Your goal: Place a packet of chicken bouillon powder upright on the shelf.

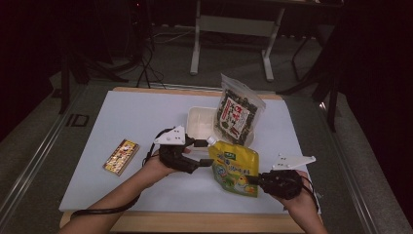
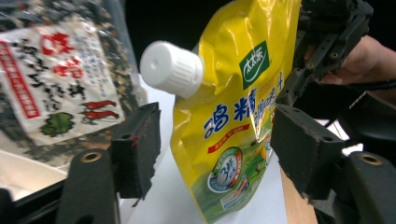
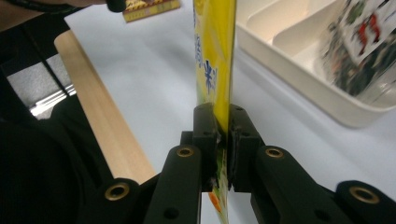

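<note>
Right tool (image 3: pixel 222 135) clenched on the lower edge of the yellow pouch (image 1: pixel 235 168), pads pressing both faces; pouch held upright above the white tabletop (image 1: pixel 122 122), white cap (image 2: pixel 171 68) at its upper corner. Left tool (image 2: pixel 215 154) released: jaws spread either side of the pouch, pads clear of it, just below the cap. Behind the pouch, a white tray (image 1: pixel 199 122) carries a bag of dark dried food (image 1: pixel 238 114). A small flat packet (image 1: pixel 121 156) lies well apart at left.
</note>
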### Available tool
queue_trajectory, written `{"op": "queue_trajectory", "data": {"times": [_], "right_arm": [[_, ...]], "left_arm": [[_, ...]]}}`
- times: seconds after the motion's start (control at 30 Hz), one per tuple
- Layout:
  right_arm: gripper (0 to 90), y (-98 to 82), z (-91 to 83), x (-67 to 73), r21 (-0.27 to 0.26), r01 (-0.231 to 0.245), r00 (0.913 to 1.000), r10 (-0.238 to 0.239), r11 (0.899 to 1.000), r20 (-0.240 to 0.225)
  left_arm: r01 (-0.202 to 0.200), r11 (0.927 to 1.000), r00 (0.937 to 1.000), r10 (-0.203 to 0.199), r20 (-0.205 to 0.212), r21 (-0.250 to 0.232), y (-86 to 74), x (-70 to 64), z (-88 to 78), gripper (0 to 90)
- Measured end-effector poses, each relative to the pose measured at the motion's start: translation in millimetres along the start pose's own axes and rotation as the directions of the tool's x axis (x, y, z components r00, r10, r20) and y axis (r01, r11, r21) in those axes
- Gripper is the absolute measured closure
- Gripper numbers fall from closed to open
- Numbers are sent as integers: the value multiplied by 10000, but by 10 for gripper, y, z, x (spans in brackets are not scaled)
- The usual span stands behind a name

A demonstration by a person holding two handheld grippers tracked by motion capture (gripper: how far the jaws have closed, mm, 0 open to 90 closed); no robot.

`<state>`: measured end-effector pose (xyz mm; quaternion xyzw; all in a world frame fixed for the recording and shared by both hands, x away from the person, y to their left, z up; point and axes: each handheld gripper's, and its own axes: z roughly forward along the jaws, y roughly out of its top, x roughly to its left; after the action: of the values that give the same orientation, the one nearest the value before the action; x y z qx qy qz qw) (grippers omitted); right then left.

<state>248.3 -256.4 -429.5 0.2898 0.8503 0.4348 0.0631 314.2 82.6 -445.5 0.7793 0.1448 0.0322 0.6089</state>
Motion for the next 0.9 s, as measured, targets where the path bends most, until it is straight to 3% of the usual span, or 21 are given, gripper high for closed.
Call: {"op": "queue_trajectory", "data": {"times": [0.17, 0.23, 0.4, 0.6, 0.73, 0.8, 0.83, 0.9], "right_arm": [[845, 105, -30, 9, -420, 95, 10000, -94, 9991, 20], [845, 134, -40, 15, -488, 144, 9999, -141, 9987, 56], [845, 226, -90, 14, -774, 241, 9996, -227, 9967, 193], [845, 398, -143, -9, -1345, 238, 9983, -164, 9906, 555], [846, 542, -137, -53, -1736, 95, 9970, 40, 9848, 776], [846, 579, -125, -64, -1793, 95, 9962, 62, 9837, 866], [845, 655, -87, -93, -1908, 44, 9941, 165, 9816, 1077], [845, 720, -35, -144, -2035, -220, 9931, 448, 9788, 1082]], "left_arm": [[58, 9997, 9991, -48, -420, 223, -15, -6, -36, 144], [128, 9998, 9990, -120, -427, 167, -44, -5, -58, 138], [626, 9980, 9949, -628, -794, -57, -109, -3, -158, 71], [832, 9961, 9864, -863, -1400, -278, -155, -70, -319, 60], [936, 9951, 9744, -981, -2023, -314, -181, -146, -421, 35], [936, 9951, 9744, -981, -2023, -314, -181, -146, -421, 28], [865, 9957, 9679, -915, -2342, -318, -229, -224, -514, 17], [952, 9952, 9668, -982, -2361, -242, -260, -249, -557, 17]]}}
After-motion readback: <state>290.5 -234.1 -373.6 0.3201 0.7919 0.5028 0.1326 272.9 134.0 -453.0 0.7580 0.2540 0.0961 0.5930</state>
